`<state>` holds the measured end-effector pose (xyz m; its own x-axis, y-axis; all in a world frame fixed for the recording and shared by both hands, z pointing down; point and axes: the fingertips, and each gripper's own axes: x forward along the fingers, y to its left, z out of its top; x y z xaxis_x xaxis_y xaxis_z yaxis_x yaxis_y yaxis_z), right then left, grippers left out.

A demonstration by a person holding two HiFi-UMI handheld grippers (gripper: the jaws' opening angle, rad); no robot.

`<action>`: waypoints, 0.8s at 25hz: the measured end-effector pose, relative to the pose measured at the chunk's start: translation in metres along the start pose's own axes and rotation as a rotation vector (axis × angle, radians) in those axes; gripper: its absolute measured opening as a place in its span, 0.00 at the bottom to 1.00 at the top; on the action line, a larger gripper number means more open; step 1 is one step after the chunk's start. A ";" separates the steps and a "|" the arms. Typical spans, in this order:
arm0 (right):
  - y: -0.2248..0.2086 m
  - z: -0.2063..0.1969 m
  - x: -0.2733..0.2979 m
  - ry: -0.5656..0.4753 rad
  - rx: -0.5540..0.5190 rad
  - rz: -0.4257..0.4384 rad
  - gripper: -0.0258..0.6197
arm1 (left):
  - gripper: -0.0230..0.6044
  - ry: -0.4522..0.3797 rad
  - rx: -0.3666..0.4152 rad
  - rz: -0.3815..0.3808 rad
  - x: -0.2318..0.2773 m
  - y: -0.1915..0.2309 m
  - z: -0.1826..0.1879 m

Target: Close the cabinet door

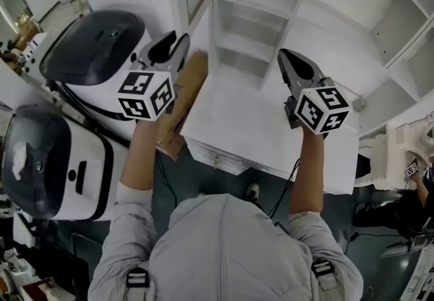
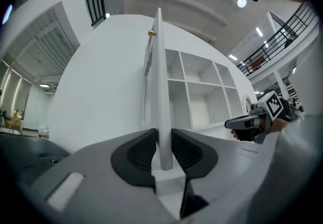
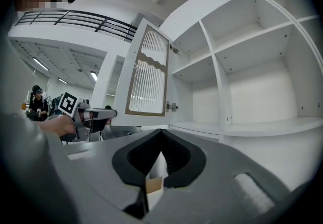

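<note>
Cabinet door [image 3: 149, 74], wood-framed with a ribbed pane, stands swung open off the left side of the white cabinet [image 3: 252, 127], hinge [image 3: 172, 107] showing at its lower inner edge. In the head view the door [image 1: 192, 83] runs edge-on, brown inner face toward the shelves. Left gripper [image 2: 162, 134] is clamped on the door's free edge [image 2: 159, 81], pads flush on both faces, small gold knob [image 2: 151, 33] up the edge. Right gripper [image 3: 160, 134] has its tips together, nothing between them, held level in front of the shelves, apart from the door; in the head view it [image 1: 283, 55] sits right of the left gripper [image 1: 180, 42]. Cabinet compartments [image 1: 247, 18] show bare white boards. Two white machines with dark tops [image 1: 95, 49] stand left of the cabinet.
</note>
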<state>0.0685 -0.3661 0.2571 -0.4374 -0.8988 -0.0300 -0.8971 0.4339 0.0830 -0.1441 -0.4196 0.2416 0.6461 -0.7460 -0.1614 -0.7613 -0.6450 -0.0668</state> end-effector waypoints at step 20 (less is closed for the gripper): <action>-0.087 -0.002 0.012 -0.038 0.027 0.166 0.04 | 0.31 0.015 0.020 0.016 0.068 -0.097 -0.003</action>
<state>0.1412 -0.4142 0.2520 -0.5814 -0.8117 -0.0555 -0.8134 0.5782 0.0637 -0.0261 -0.4084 0.2398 0.6342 -0.7589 -0.1480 -0.7726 -0.6292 -0.0842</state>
